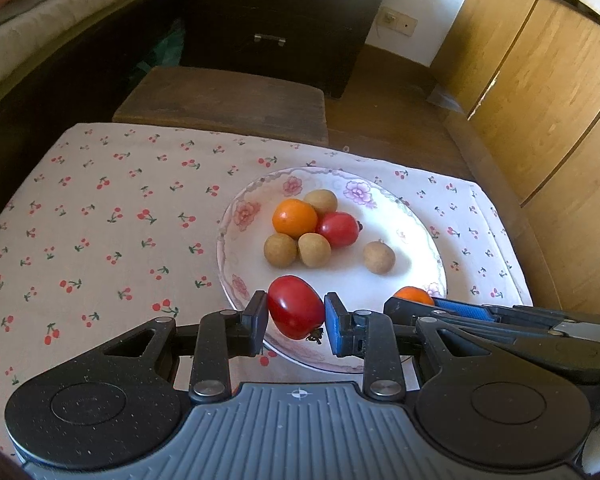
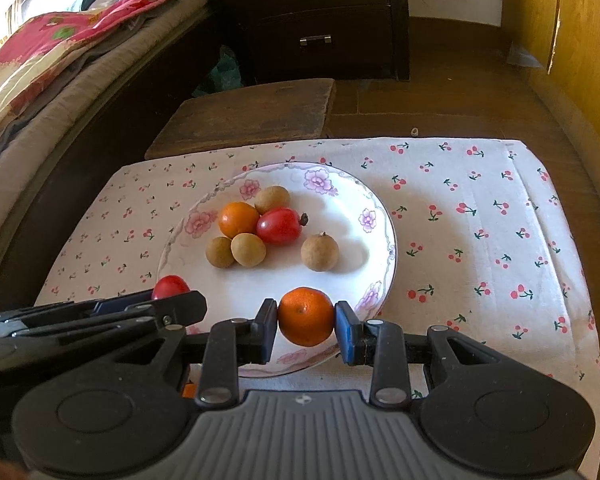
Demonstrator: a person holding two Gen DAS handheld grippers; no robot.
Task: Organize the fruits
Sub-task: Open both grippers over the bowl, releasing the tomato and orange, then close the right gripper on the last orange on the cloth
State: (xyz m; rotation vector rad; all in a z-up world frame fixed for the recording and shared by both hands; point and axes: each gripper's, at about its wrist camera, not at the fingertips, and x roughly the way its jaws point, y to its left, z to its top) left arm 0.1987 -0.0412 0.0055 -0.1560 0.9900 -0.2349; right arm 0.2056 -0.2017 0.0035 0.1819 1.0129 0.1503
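Observation:
A white floral plate (image 1: 420, 236) (image 2: 376, 216) lies on a cherry-print cloth. On it sit an orange (image 1: 295, 218) (image 2: 238, 219), a red tomato (image 1: 338, 229) (image 2: 279, 225) and several brown longans (image 1: 378, 257) (image 2: 319, 253). My left gripper (image 1: 296, 322) is shut on a second red tomato (image 1: 295, 306) over the plate's near rim; it also shows in the right wrist view (image 2: 171, 286). My right gripper (image 2: 306, 326) is shut on a second orange (image 2: 306, 316) over the near rim; that orange shows in the left wrist view (image 1: 414, 295).
The cherry-print cloth (image 1: 100, 240) (image 2: 480, 220) covers the table. Beyond it stand a wooden stool (image 1: 228, 100), a dark drawer unit (image 1: 276, 20), a bed (image 2: 60, 60) at left and wooden cabinets (image 1: 540, 80) at right.

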